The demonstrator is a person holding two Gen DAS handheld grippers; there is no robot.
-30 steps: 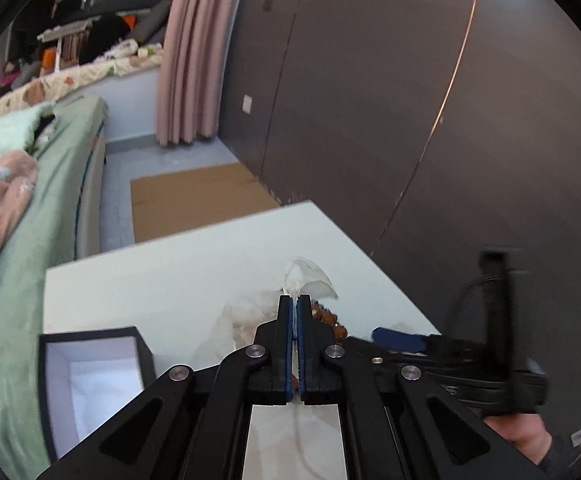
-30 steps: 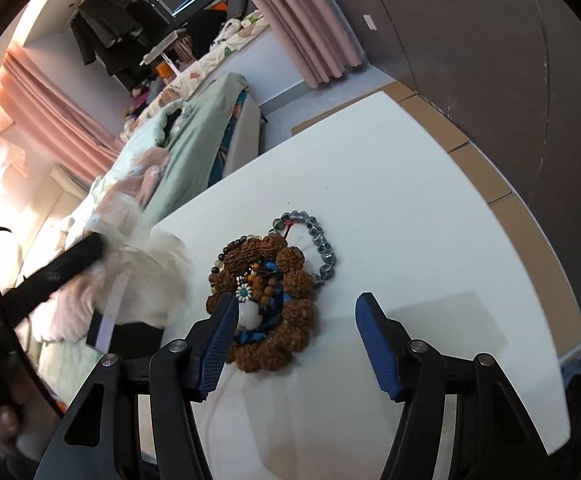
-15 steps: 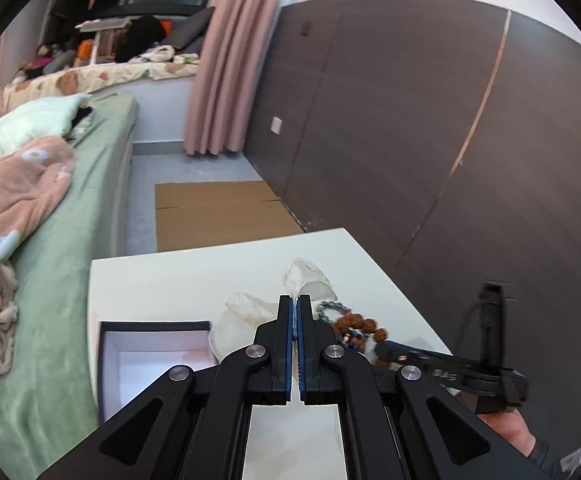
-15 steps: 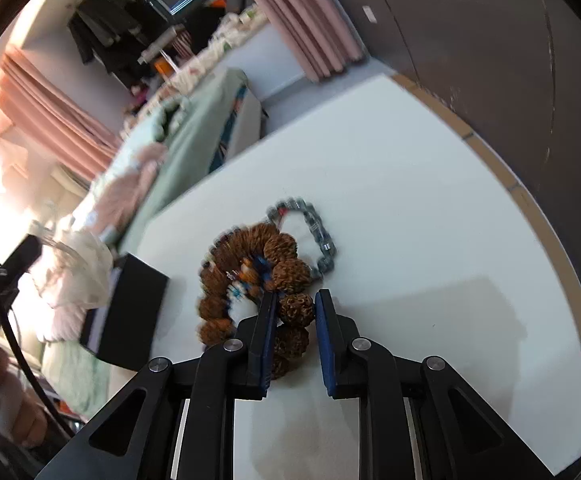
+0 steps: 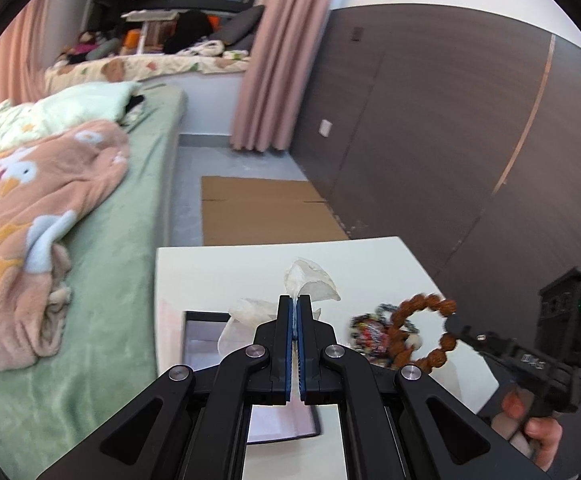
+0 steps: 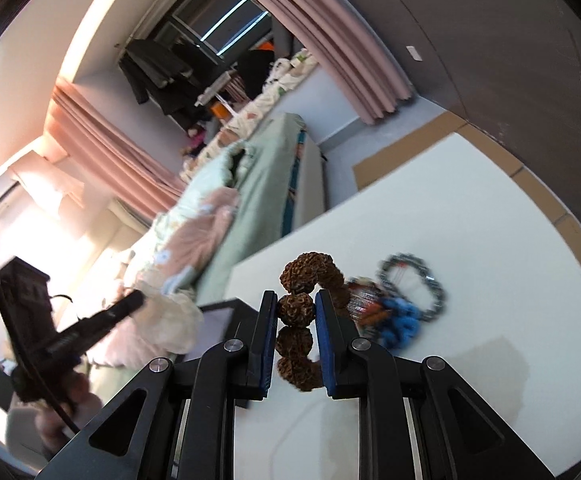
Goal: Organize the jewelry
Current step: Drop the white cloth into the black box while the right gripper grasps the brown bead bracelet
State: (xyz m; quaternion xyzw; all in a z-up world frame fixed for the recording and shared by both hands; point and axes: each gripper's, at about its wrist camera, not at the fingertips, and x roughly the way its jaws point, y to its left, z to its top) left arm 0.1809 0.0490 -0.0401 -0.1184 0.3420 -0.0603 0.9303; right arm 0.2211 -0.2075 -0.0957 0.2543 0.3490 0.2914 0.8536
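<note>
The right claw, jaws just closed, pinches one knobbly brown seed bead of a limp, light, strung bracelet above the white worktop, while the left claw stays clamped on crinkly clear plastic wrap

The black left gripper with blue pads has its jaws pressed together, pinching a thin white plastic bag. The matching right gripper has just been closing and clamps a brown knobbly seed-bead bracelet. A hand grips its handle.
</note>
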